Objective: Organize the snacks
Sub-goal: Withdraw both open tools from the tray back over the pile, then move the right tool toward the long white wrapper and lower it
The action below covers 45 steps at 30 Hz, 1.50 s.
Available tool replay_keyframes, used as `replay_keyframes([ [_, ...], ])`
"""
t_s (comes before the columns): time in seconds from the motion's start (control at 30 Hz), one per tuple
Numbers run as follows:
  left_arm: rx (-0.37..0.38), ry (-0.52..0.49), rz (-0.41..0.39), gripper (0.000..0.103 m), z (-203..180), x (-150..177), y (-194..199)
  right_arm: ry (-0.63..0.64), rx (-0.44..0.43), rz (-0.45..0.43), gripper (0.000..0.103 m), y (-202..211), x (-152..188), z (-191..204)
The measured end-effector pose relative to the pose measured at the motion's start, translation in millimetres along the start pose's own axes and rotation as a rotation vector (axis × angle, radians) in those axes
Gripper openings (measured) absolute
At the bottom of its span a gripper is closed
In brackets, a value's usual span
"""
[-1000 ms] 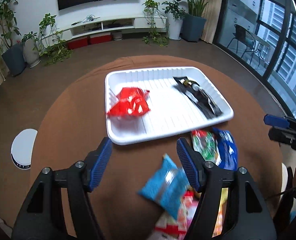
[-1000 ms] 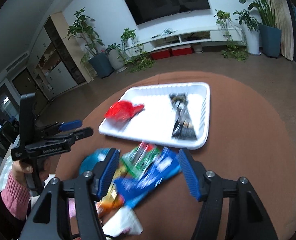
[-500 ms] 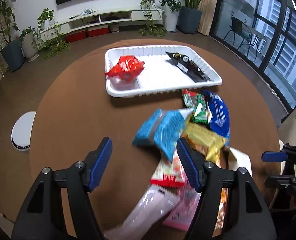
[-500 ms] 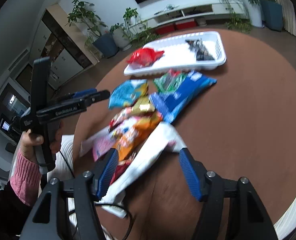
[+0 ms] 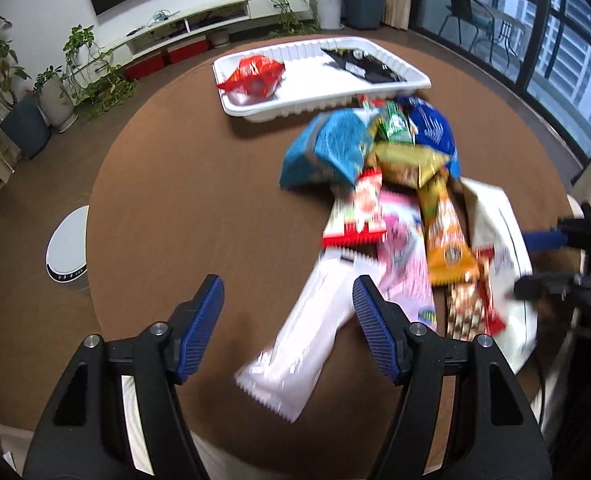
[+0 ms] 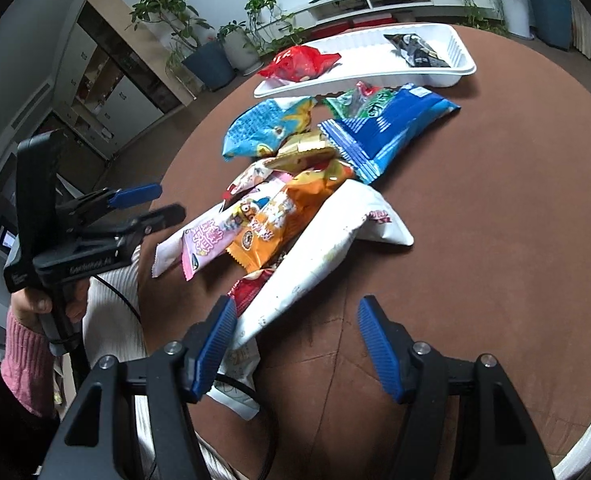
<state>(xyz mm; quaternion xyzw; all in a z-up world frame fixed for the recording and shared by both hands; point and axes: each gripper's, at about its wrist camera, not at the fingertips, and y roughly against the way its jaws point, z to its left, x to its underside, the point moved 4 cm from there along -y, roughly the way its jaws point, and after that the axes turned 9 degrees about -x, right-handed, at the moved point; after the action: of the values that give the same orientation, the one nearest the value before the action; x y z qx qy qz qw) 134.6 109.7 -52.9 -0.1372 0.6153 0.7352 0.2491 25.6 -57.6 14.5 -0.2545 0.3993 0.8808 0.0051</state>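
Note:
A white tray [image 5: 411, 87] at the far side of the round brown table holds a red snack bag [image 5: 253, 74] and a black snack bag [image 5: 365, 65]. A pile of snack packs lies in front of it: a light blue bag [image 5: 329, 151], a dark blue bag [image 6: 387, 128], a green pack [image 5: 393, 124], an orange pack [image 6: 279, 220], a pink pack [image 6: 211, 242] and a long white pack [image 6: 319, 252]. My left gripper [image 5: 287, 316] is open and empty above the near table edge, over a white pack [image 5: 311, 344]. My right gripper [image 6: 293, 344] is open and empty at the near end of the pile.
The tray also shows in the right wrist view [image 6: 461, 65]. A white round bin [image 5: 67, 248] stands on the floor left of the table. Potted plants [image 5: 23, 120] and a TV bench [image 5: 199, 30] line the far wall. Glass doors are at the right.
Both grippers have pulled back from the tray toward the near table edge, so the whole snack pile now shows. Both stay open and empty.

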Motion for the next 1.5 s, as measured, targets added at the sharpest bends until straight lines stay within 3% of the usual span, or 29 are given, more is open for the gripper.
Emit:
replay_keyframes([
  [0.43, -0.043, -0.131, 0.045, 0.065, -13.2, 26.7, -5.9, 0.093, 0.059, 0.031, 0.067, -9.2, -7.9, 10.7],
  [0.77, -0.052, -0.139, 0.062, 0.065, -15.2, 26.5, -17.6, 0.317, 0.238, 0.104, 0.068, 0.4, -6.9, 11.5],
  [1.03, -0.055, -0.141, 0.057, 0.065, -18.2, 27.3, -17.7, 0.252, 0.181, 0.117, 0.072, -5.9, -2.3, 20.6],
  [1.37, -0.051, -0.137, 0.056, 0.065, -18.5, 28.0, -19.3, 0.377, 0.248, 0.181, 0.078, -12.0, 4.0, 33.8],
  [1.5, -0.046, -0.132, 0.050, 0.065, -18.9, 27.4, -18.1, 0.483, 0.337, 0.212, 0.081, -3.9, 4.2, 32.1],
])
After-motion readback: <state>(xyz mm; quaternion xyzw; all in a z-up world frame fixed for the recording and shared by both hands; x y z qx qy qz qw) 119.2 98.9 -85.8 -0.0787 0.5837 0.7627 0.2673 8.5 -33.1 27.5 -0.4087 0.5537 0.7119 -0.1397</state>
